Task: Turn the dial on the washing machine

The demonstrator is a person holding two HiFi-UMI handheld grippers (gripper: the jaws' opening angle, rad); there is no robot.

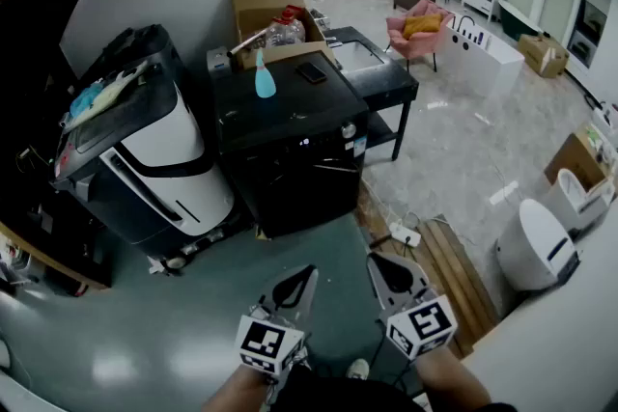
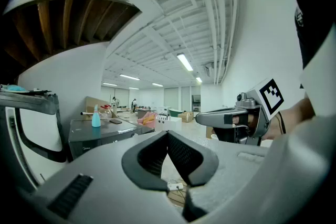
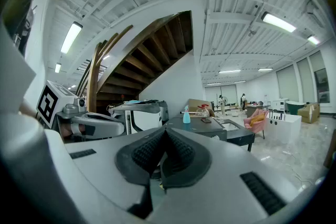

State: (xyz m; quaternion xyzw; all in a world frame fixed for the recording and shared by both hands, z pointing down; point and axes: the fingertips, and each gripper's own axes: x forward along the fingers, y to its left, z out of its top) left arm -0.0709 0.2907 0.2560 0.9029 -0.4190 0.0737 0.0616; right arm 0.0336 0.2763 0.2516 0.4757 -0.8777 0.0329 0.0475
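The black washing machine (image 1: 290,145) stands in the middle of the head view, with its round silver dial (image 1: 349,130) at the right end of the front panel. Both grippers are held low, well short of it, over the grey floor. My left gripper (image 1: 307,274) is shut with nothing between its jaws. My right gripper (image 1: 376,259) is beside it, also shut and empty. In the left gripper view the shut left gripper (image 2: 168,134) points past the washing machine (image 2: 105,134). The right gripper view shows the shut right gripper (image 3: 164,131) with the washing machine (image 3: 205,126) beyond.
A blue spray bottle (image 1: 264,77) and a phone (image 1: 311,72) lie on the machine's top. A large white and black machine (image 1: 154,159) stands to its left, a black table (image 1: 381,77) to its right. A power strip (image 1: 404,233) and wooden planks (image 1: 449,270) lie on the floor at right.
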